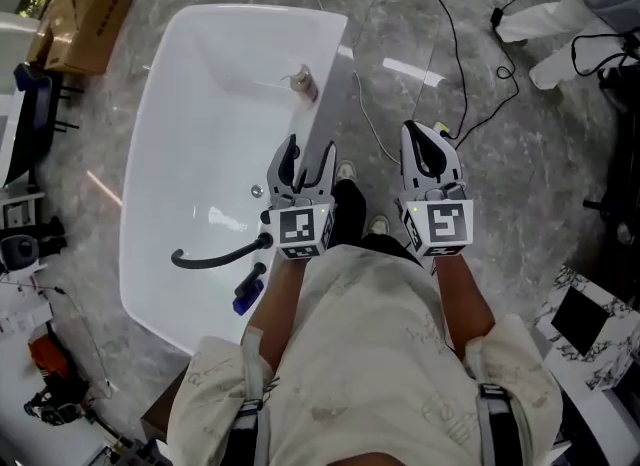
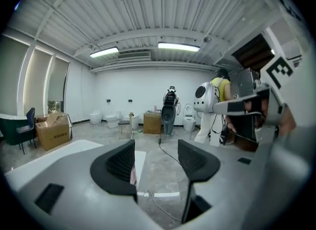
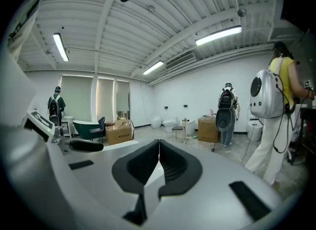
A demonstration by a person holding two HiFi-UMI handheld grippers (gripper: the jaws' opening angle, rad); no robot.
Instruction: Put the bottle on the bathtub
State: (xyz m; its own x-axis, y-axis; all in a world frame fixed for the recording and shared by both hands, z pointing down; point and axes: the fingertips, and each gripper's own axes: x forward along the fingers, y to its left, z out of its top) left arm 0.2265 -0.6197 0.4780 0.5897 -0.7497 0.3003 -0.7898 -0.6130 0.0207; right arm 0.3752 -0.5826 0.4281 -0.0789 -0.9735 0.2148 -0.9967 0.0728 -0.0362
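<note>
A small tan pump bottle (image 1: 303,82) stands upright at the right rim of the white bathtub (image 1: 215,14), near its far end. My left gripper (image 1: 310,150) hovers over the tub's right rim, short of the bottle, open with nothing between its fingers. In the left gripper view (image 2: 157,162) a pinkish sliver of the bottle (image 2: 133,174) shows just behind the left jaw, over the tub's rim (image 2: 49,157). My right gripper (image 1: 425,136) is held over the floor to the right of the tub, shut and empty, with its pads pressed together (image 3: 159,160).
A black curved faucet (image 1: 215,254) and a blue item (image 1: 248,294) sit at the tub's near end. A cardboard box (image 1: 85,9) and a dark chair (image 1: 30,114) stand left of the tub. Cables (image 1: 450,44) run over the marble floor. People (image 2: 169,110) stand far off.
</note>
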